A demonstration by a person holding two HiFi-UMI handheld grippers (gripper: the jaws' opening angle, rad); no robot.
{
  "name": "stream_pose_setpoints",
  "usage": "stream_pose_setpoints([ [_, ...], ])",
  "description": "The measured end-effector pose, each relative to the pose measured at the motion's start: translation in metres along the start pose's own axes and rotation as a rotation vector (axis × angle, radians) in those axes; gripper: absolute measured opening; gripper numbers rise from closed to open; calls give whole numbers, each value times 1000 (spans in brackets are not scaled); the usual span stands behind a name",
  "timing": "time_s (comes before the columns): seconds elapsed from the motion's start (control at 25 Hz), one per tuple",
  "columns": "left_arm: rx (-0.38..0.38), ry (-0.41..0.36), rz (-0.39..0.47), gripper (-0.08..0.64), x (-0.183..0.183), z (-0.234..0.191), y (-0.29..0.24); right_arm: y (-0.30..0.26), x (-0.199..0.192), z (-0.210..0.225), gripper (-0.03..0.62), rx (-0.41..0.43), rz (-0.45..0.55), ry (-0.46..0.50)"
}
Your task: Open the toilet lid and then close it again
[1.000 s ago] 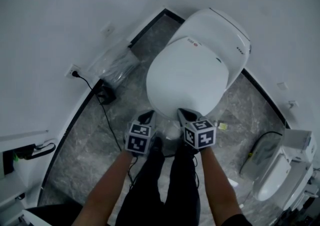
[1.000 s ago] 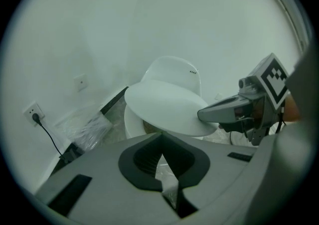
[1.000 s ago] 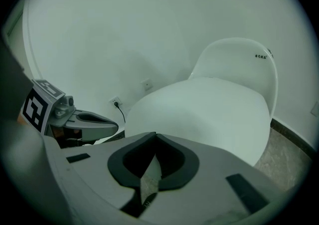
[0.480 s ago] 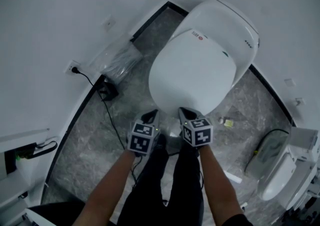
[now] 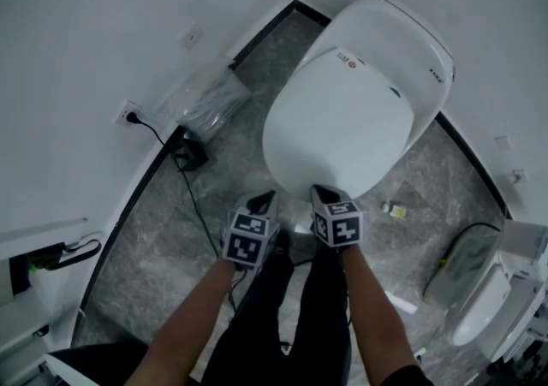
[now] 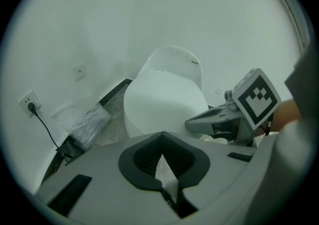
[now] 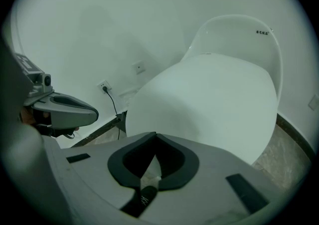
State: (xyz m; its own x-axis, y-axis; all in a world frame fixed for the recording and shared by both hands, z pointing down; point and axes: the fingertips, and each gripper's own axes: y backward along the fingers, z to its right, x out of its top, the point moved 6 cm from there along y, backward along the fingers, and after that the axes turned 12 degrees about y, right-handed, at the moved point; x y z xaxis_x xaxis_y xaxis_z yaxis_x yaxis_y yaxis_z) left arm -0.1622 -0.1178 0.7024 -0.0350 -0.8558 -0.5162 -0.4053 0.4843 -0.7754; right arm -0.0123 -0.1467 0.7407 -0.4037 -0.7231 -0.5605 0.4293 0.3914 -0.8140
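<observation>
Lying shut on the toilet (image 5: 419,38), the lid (image 5: 342,119) is just ahead of you. Your left tool (image 5: 262,200) and right tool (image 5: 323,194) are closed and empty near its front edge; closed tips could slip off smooth plastic.

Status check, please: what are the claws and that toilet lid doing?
Left claw and right claw shut, empty, by the lid front. Lid down. Nothing between them.

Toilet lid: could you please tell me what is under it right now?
The toilet lid lies closed and flat, so only its white top shows. The seat and the inside of the bowl beneath it are fully covered and cannot be seen.
</observation>
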Motion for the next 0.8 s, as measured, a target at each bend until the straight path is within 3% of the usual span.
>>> stream_pose_setpoints([
  [0.44,-21,0,9,8,1,-3,3,-7,-4,1,11,-38,-30,1],
  [0.8,-56,14,91,8,25,18,31,45,25,-12,11,-17,89,6],
])
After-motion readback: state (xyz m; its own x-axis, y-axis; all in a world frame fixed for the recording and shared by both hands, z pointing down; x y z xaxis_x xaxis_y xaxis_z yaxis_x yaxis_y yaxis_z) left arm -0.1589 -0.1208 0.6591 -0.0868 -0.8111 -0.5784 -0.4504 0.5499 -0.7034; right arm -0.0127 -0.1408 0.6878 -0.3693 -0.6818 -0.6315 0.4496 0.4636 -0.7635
